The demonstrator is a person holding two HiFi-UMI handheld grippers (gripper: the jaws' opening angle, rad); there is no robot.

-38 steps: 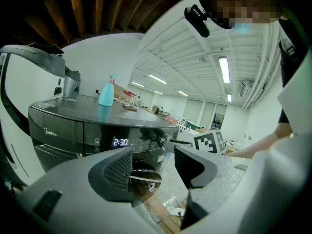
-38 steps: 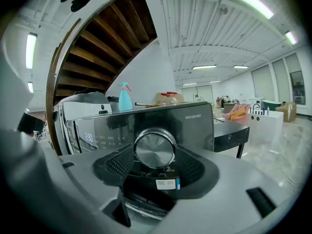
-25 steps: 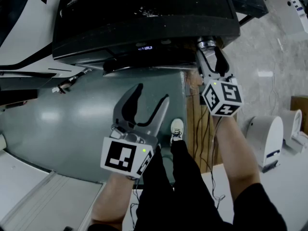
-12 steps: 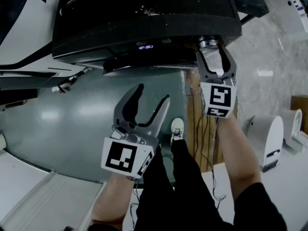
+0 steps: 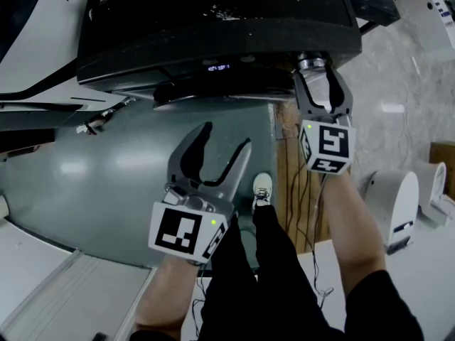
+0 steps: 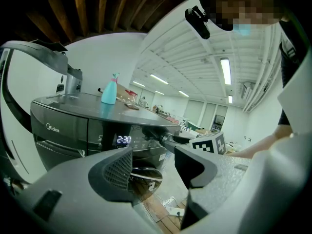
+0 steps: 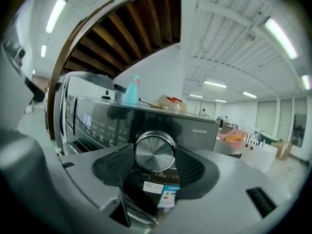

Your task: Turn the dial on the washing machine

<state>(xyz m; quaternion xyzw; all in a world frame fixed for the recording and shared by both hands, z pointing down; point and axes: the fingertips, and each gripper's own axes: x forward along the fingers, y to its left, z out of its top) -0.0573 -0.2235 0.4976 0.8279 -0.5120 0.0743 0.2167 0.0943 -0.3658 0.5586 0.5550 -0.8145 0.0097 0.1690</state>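
Note:
The dark washing machine fills the top of the head view, its display lit. Its round silver dial sits at the front panel's right end. My right gripper is shut on that dial. In the right gripper view the dial sits between both black pads, and my right gripper clasps its sides. My left gripper hangs open below the panel, holding nothing. In the left gripper view, my left gripper faces the machine's front.
A teal spray bottle and small items stand on the machine's top. Below lie a grey floor mat, a wooden strip with cables and the person's shoe. A white appliance stands at the right.
My right gripper has rolled about its own axis while on the dial, so its marker cube shows a different face. The left gripper has stayed put.

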